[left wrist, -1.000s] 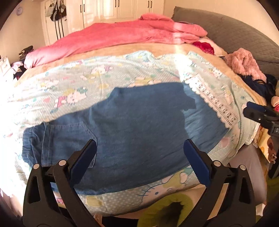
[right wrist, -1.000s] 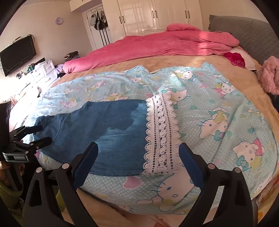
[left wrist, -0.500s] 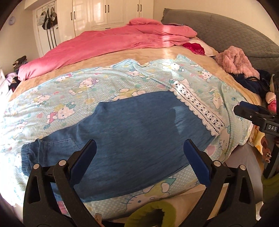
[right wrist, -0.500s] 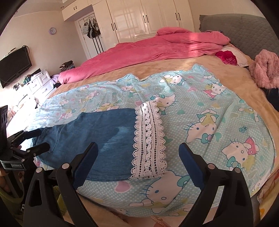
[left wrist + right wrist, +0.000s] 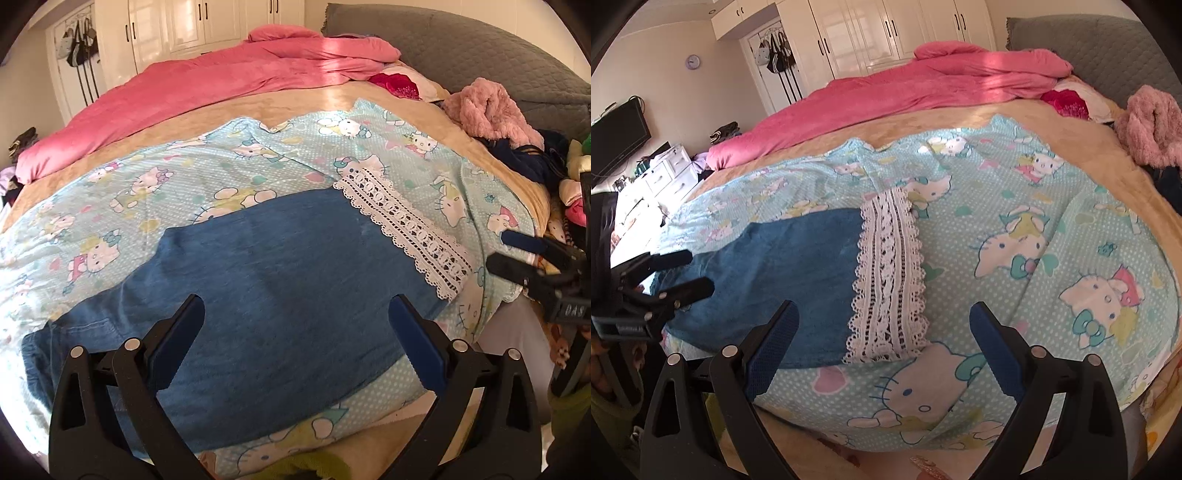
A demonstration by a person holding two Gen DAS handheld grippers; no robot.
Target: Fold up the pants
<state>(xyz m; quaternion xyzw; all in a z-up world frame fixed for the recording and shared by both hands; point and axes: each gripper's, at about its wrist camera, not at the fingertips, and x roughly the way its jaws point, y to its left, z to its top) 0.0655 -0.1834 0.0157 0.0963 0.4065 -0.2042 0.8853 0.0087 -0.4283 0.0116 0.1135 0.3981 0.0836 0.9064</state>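
Blue denim pants [image 5: 266,295] lie flat on a light-blue cartoon-cat sheet [image 5: 184,173], waistband and pocket at the left, white lace cuff [image 5: 406,232] at the right. My left gripper [image 5: 295,325] hovers open above the middle of the pants, nothing between its fingers. My right gripper [image 5: 882,332] hangs open over the lace cuff [image 5: 888,273] at the end of the pants [image 5: 783,273], also empty. Each gripper shows in the other's view: the right one [image 5: 532,254] at the right edge, the left one [image 5: 676,273] at the left edge.
A pink duvet [image 5: 221,77] lies bunched across the far side of the bed. A pink fluffy garment [image 5: 487,110] and dark clothes [image 5: 528,158] pile at the right by the grey headboard [image 5: 461,48]. White wardrobes [image 5: 886,29], a drawer unit [image 5: 661,177] and a TV [image 5: 617,140] stand beyond.
Both grippers have drawn back and risen a little from the bed, so the pants and lace cuff sit farther from the fingers. The pants have not moved.
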